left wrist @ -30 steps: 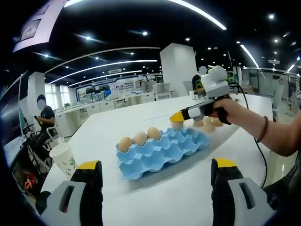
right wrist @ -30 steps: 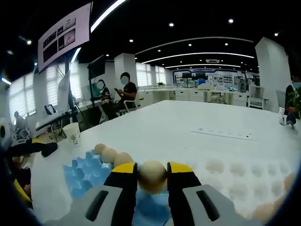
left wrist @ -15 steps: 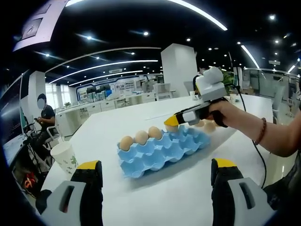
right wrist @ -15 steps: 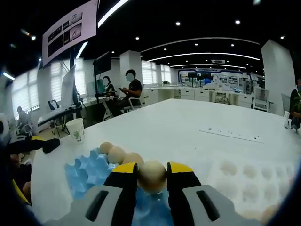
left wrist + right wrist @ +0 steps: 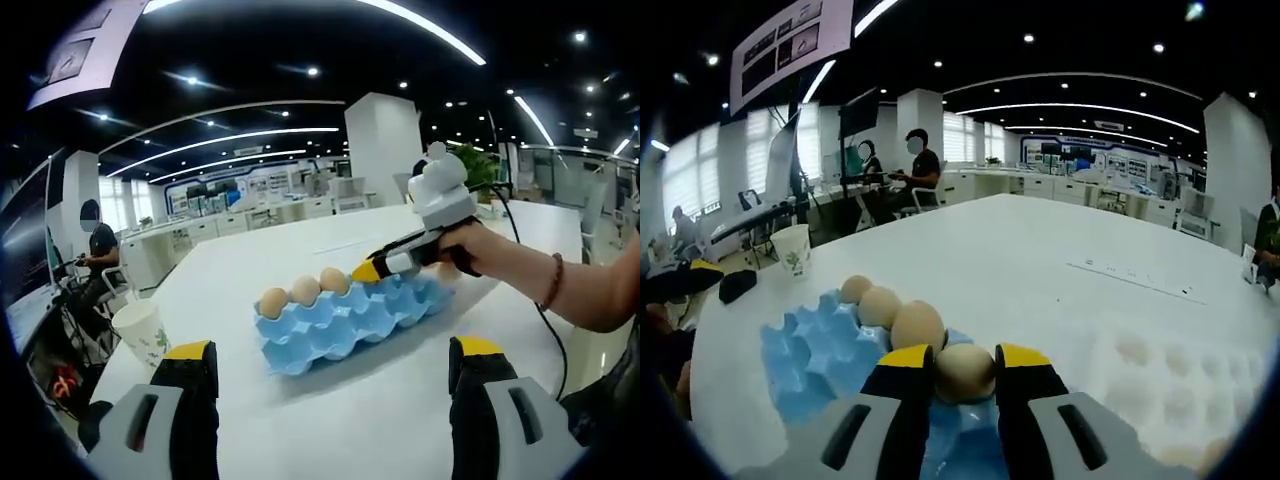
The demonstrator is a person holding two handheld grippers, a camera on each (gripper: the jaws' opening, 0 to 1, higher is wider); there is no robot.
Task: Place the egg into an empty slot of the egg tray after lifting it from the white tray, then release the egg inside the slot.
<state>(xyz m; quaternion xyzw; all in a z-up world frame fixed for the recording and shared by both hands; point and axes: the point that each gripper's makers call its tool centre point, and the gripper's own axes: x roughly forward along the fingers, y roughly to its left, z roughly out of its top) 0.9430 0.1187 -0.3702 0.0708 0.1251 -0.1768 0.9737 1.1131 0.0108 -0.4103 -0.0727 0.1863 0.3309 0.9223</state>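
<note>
In the right gripper view my right gripper (image 5: 963,372) is shut on a tan egg (image 5: 964,371), held low over the blue egg tray (image 5: 815,350) just beside a row of three eggs (image 5: 917,324) in its far slots. The left gripper view shows that right gripper (image 5: 366,270) tilted down at the blue tray's (image 5: 350,318) far edge, next to the three eggs (image 5: 304,291). My left gripper (image 5: 330,365) is open near the table's front edge, holding nothing. The white tray (image 5: 1170,380) lies at the right.
A paper cup (image 5: 140,329) stands on the white table (image 5: 400,400) left of the blue tray. The person's forearm (image 5: 560,285) reaches in from the right. People sit at desks in the background (image 5: 910,175).
The right gripper has carried the egg leftward and down from over the white tray to the blue tray, beside the third egg. The left gripper has stayed put.
</note>
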